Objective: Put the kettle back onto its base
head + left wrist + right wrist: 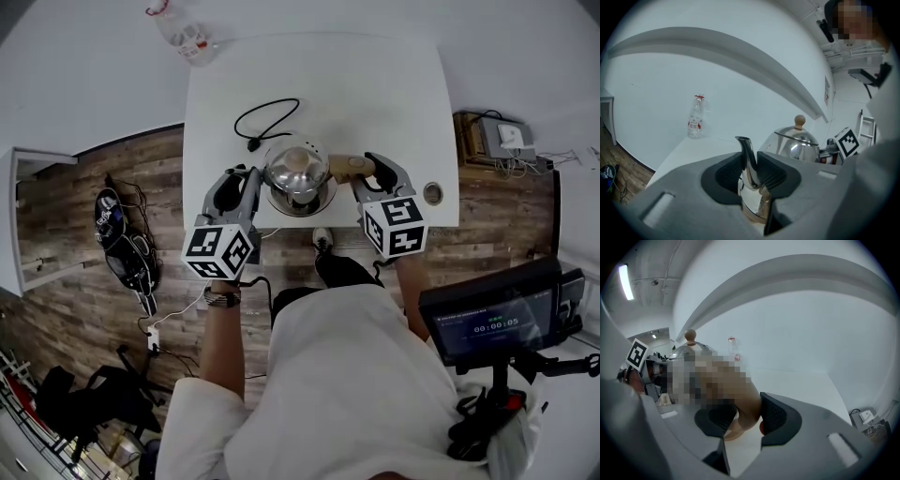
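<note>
White table (375,84) against a white wall; plank floor (75,187) on both sides; dark tangle of cables (127,244) on the floor at left; lit screen (497,323) on a stand at right. Far corner of table: 1 plastic bottle (187,37); black cord (262,117) looped mid-table. Steel kettle (296,167) near the front edge, directly over its round base (328,200); contact not discernible. Left gripper (750,171) clamped on the spout (746,152); right gripper (743,420) clamped on the wooden handle (349,169); 2 grippers flank the kettle.
</note>
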`<state>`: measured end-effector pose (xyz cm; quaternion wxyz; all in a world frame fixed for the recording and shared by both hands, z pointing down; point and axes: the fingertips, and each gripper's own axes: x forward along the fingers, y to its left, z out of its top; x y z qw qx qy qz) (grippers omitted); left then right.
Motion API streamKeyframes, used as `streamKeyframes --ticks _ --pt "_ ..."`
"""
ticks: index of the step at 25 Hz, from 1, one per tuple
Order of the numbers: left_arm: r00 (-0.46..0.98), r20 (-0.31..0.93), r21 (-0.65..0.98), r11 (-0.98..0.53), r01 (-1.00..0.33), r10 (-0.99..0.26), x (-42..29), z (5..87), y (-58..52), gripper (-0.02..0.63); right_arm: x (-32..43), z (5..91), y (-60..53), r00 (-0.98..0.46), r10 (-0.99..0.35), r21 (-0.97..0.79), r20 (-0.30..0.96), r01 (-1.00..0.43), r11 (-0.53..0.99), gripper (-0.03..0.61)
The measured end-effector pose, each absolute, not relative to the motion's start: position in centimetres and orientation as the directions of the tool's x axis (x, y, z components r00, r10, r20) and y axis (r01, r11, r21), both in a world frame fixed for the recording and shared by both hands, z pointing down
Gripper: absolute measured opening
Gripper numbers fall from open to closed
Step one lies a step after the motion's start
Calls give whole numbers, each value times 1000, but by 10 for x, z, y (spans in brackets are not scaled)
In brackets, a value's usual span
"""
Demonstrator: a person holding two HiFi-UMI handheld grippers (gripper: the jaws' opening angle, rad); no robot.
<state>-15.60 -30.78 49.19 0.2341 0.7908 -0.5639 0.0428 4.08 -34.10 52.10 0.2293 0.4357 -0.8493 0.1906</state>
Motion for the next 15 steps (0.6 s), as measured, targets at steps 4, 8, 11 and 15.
streamKeyframes --ticks 4,8,11,15 --pt "356 357 327 -242 -914 -863 -160 507 -314 106 37 536 -346 -513 -636 -130 576 -826 549 153" --pt "354 378 331 -233 -915 -855 -164 524 -320 106 33 552 -351 -511 -622 -127 594 -823 554 155" --pt "354 386 335 -228 -914 -852 -165 532 -322 106 32 560 -353 -508 -615 -127 603 -823 554 155" --pt "355 401 339 -223 -914 -845 -165 540 -320 106 32 568 -351 -503 -606 -122 617 -821 557 155"
